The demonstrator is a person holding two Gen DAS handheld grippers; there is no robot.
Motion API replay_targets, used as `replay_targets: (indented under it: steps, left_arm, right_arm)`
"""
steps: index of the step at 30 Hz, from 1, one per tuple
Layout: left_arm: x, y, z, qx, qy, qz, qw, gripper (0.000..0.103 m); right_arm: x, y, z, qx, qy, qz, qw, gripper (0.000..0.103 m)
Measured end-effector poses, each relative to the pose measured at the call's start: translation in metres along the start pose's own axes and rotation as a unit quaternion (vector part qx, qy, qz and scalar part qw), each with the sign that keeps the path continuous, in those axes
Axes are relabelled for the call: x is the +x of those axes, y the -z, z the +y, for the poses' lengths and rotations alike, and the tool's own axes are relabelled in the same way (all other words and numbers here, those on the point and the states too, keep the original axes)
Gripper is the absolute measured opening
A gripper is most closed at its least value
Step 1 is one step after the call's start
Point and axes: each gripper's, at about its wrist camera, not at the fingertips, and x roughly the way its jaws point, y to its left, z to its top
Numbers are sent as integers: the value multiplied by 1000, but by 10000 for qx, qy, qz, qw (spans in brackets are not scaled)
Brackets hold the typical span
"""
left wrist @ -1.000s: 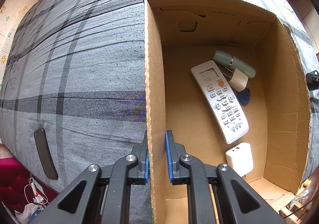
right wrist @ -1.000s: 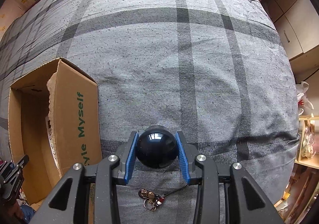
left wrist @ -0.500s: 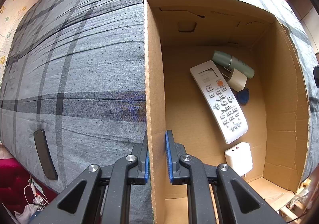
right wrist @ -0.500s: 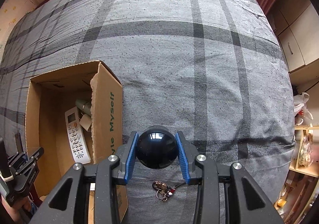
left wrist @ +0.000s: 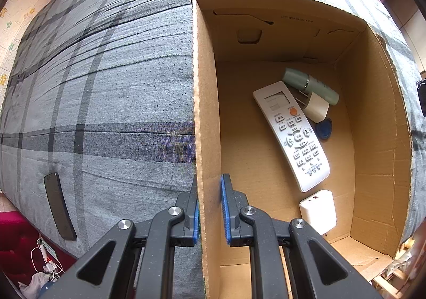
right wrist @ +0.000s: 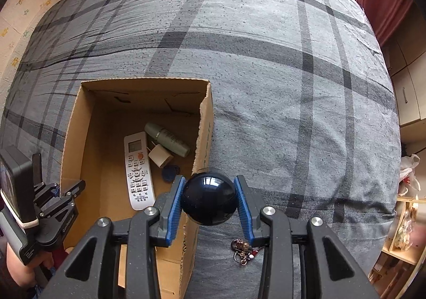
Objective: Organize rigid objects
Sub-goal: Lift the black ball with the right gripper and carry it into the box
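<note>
My right gripper [right wrist: 209, 201] is shut on a glossy black ball [right wrist: 209, 199], held above the right wall of an open cardboard box [right wrist: 205, 123] on the grey plaid bed. My left gripper [left wrist: 209, 203] is shut on the box's left wall [left wrist: 203, 102]; in the right wrist view the same gripper [right wrist: 60, 192] shows at the box's near-left corner. Inside the box lie a white remote [left wrist: 291, 134], a green tube [left wrist: 310, 85], a cream plug [left wrist: 316, 107], a blue disc [left wrist: 324, 128] and a white charger [left wrist: 318, 211].
A keychain [right wrist: 243, 248] lies on the bed just below the ball. A dark phone [left wrist: 59, 209] rests near the bed's left edge. Wooden shelves [right wrist: 407, 229] and cupboards stand beyond the bed's right side. A hand [right wrist: 26, 269] holds the left tool.
The right gripper has carried the ball up and leftward toward the box, so the box's inside now shows in its view. The left gripper has stayed clamped on the box wall.
</note>
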Motion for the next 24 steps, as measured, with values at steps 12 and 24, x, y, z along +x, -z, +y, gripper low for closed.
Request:
replay_targets:
  steps: [12, 24]
  left_arm:
    - [0, 0, 0, -3, 13, -4, 10000, 14]
    - [0, 1, -1, -9, 34, -8, 10000, 14]
  right_arm:
    - [9, 4, 50, -523, -238, 59, 9983, 40]
    - [39, 7, 84, -848, -263, 271, 9957, 40]
